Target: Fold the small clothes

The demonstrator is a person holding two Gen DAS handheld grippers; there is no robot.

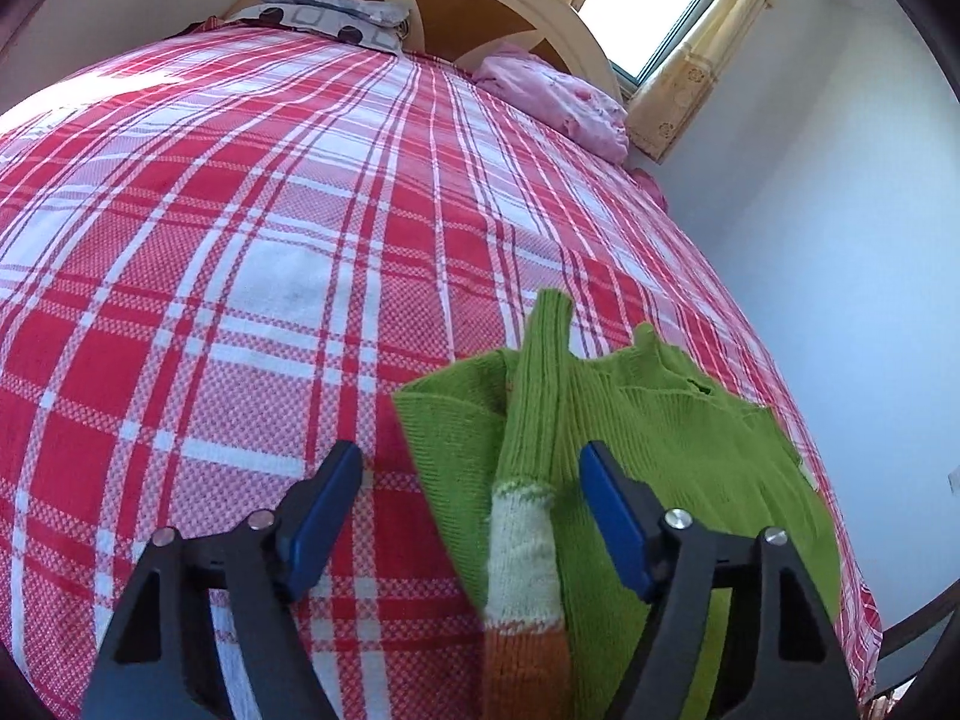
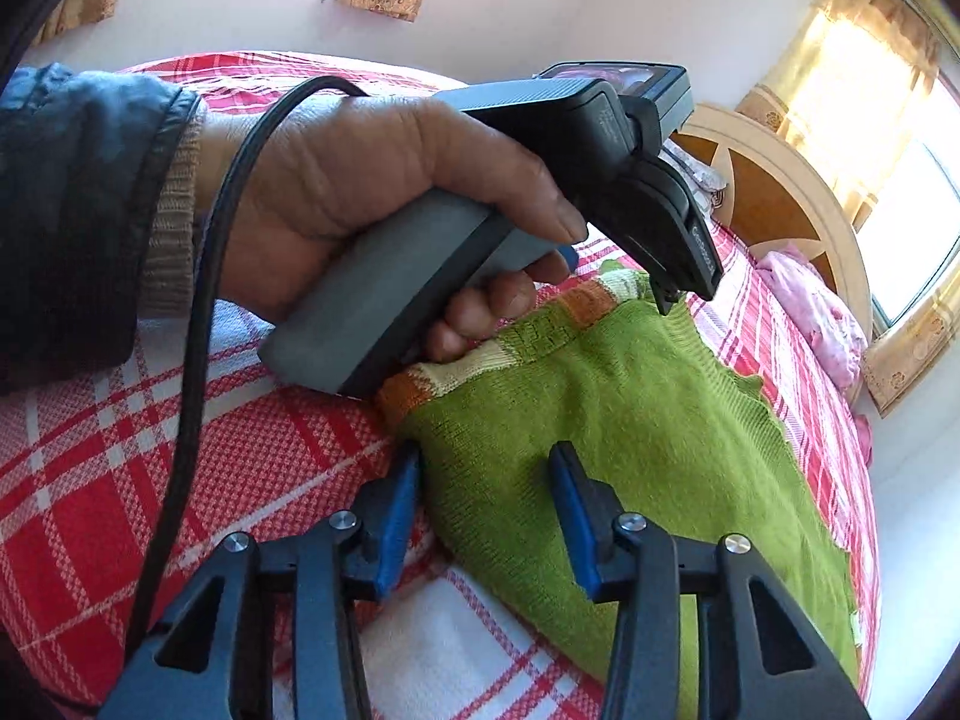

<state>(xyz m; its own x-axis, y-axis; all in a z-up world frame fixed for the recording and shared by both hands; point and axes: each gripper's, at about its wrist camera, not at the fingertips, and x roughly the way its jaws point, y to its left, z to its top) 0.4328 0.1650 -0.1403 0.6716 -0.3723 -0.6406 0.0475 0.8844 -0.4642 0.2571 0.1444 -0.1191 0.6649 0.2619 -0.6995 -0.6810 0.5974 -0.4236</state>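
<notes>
Green sweater (image 2: 630, 420) lies on the bed (image 1: 240, 240), at five o'clock. Left hand-held gripper (image 1: 471, 474) straddles its sleeve (image 1: 522, 546), right hand-held gripper (image 2: 486, 468) its edge; both unclenched. Full fabric thickness should be pinched.

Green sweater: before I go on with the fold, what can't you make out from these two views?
- Green sweater: near hem cut off by the bottom edge in both views.
- Striped sleeve: cuff end runs out of the left wrist view's bottom edge; in the right wrist view the hand and its tool cover part of it.
- Right claw: whether its pads touch the knit is unclear.
</notes>
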